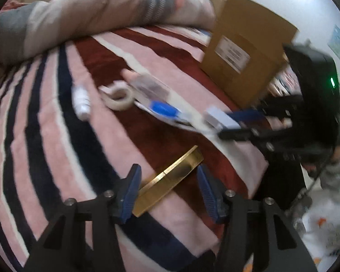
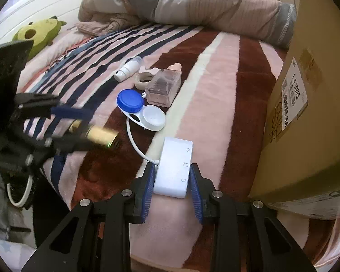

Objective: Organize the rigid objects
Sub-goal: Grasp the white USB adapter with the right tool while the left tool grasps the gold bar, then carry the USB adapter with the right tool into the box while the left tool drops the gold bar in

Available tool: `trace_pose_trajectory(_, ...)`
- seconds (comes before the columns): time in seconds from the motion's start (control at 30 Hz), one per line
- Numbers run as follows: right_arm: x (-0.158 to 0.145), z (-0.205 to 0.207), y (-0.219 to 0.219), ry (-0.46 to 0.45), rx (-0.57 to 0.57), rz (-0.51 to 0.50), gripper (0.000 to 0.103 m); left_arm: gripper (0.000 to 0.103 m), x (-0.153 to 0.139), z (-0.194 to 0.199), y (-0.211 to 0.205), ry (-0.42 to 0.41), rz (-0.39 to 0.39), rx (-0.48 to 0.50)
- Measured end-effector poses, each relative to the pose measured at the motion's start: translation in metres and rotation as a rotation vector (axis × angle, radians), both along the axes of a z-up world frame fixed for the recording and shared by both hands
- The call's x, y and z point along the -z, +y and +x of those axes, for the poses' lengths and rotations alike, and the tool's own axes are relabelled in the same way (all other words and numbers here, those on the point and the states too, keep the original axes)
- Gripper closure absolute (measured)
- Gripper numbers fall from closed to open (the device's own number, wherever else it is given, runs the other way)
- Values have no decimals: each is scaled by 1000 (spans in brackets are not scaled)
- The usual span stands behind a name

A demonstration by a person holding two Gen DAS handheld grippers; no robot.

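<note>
A gold tube (image 1: 170, 179) lies on the striped bed blanket between the open fingers of my left gripper (image 1: 168, 192); it also shows in the right wrist view (image 2: 97, 134). My right gripper (image 2: 172, 189) is shut on a white USB adapter (image 2: 173, 167) with a white cable. The right gripper and adapter show in the left wrist view (image 1: 222, 119). Beyond lie a contact lens case (image 2: 142, 111) with a blue cap, a clear perfume bottle (image 2: 164, 86), a tape roll (image 2: 144, 79) and a small white spray bottle (image 2: 129, 68).
A cardboard box (image 2: 306, 113) stands at the right of the bed; it also shows in the left wrist view (image 1: 244, 47). A rolled duvet (image 2: 192, 2) lies at the back. A green plush toy (image 2: 39, 32) sits at the far left.
</note>
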State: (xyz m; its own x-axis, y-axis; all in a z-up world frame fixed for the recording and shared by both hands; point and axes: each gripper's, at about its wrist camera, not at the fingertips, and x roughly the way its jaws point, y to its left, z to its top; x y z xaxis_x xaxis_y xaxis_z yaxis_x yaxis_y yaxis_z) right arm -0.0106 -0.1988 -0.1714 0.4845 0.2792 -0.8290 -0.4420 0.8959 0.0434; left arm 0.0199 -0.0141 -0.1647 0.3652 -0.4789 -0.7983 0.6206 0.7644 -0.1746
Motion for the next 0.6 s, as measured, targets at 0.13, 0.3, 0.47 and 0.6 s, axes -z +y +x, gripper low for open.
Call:
trace_pose_trajectory(0.13, 0, 0, -2, 3, -5, 12, 77, 67, 9, -2, -9, 1, 59, -5)
trace_pose_trajectory(0.3, -2, -1, -6, 4, 2, 25, 77, 86, 10, -5, -9, -34, 100, -39)
trace_pose_trajectory(0.47, -3, -1, -7, 3, -3, 33, 77, 88, 7, 5, 18, -44, 76, -201)
trace_pose_trajectory(0.6, -6, -2, -1, -5, -19, 47, 77, 88, 11, 5, 28, -15, 66, -257)
